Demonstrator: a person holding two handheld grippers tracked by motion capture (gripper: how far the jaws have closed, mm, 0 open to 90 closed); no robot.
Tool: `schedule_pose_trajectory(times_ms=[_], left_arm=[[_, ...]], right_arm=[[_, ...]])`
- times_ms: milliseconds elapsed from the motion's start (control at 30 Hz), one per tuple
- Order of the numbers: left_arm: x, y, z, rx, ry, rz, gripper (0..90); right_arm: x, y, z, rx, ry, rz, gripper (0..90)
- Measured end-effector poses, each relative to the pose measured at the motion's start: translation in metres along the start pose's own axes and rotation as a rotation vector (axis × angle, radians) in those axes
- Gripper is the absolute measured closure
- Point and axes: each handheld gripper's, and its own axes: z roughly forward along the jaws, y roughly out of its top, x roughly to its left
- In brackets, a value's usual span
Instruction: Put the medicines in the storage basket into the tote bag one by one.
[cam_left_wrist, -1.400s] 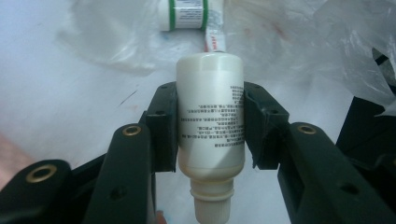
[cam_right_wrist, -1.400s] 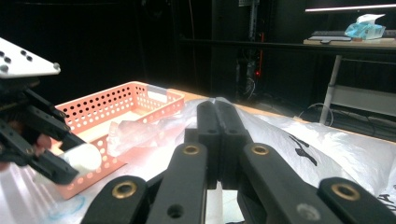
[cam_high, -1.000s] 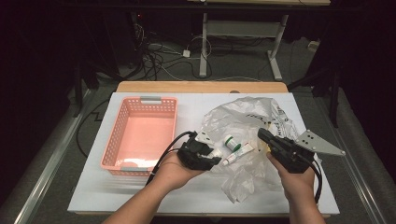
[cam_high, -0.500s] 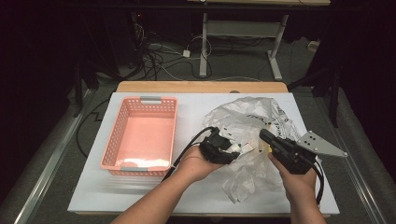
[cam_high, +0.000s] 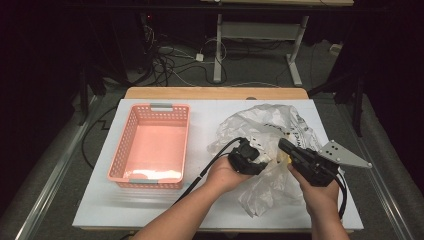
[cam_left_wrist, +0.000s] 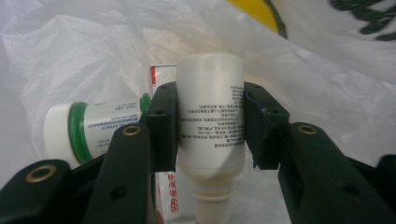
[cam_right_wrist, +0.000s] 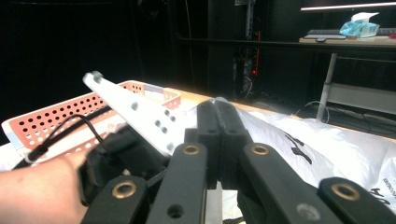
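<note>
Left claw (cam_left_wrist: 210, 126) is clamped on a white bottle (cam_left_wrist: 211, 112), pads on opposite sides of the body, cap end toward the camera; the bottle sits inside the mouth of the plastic bag (cam_high: 280, 130) on the counter (cam_high: 100, 210). A second bottle with a green band (cam_left_wrist: 88, 130) lies just beside it in the bag, with a red-and-white box (cam_left_wrist: 161, 74) partly hidden behind. Right claw (cam_right_wrist: 218, 140) is clenched, jaws pressed flat together; it probably pinches the bag's film to hold the mouth open, though the film between the pads cannot be made out. Step in hand, as judged: drawing the bottle out of the bag, likely toward the pink basket (cam_high: 120, 165) well to the left. To do it well: keep the grip square and at mid-body, since the smooth round wall could roll or slip between the pads; draw out along the bag's opening so the film does not snag on the cap; right claw should hold the bag steady so it does not drag along. Avoid nudging the green-banded bottle.
</note>
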Motion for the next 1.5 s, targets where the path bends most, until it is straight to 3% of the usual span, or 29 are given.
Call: schedule_pose_trajectory(times_ms=[267,367,500,667,1067,1167,1267,1367,1467,1500], left_arm=[[-0.001,-0.003,0.014,-0.016,0.004,0.009,57.8],[-0.002,-0.003,0.013,-0.030,-0.005,0.015,52.7],[-0.003,-0.003,0.003,-0.042,-0.015,0.019,42.3],[-0.005,-0.014,-0.019,-0.088,-0.058,0.010,37.9],[-0.009,-0.064,-0.075,-0.148,-0.055,-0.041,14.3],[-0.014,-0.080,-0.085,-0.115,-0.058,-0.032,0.9],[-0.020,-0.100,-0.099,-0.130,-0.054,-0.006,0.0],[-0.025,-0.120,-0.108,-0.137,-0.021,0.020,0.0],[-0.021,-0.134,-0.110,-0.173,0.000,0.007,0.0],[-0.019,-0.136,-0.110,-0.185,0.008,-0.007,0.0]], right_arm=[[-0.003,-0.003,0.000,0.011,-0.006,0.007,90.0],[-0.004,-0.005,0.001,0.017,-0.008,0.016,90.0],[-0.004,-0.004,0.001,0.016,-0.007,0.011,90.0],[-0.004,-0.005,0.002,0.020,-0.007,0.012,90.0],[-0.004,-0.005,0.001,0.023,-0.019,0.006,90.0],[-0.005,-0.006,0.001,0.028,-0.026,0.014,90.0],[-0.006,-0.007,0.001,0.039,-0.033,0.010,90.0],[-0.008,-0.007,0.002,0.059,-0.046,0.000,90.0],[-0.013,-0.007,0.002,0.080,-0.069,0.002,90.0],[-0.015,-0.008,0.002,0.097,-0.079,-0.018,90.0]])
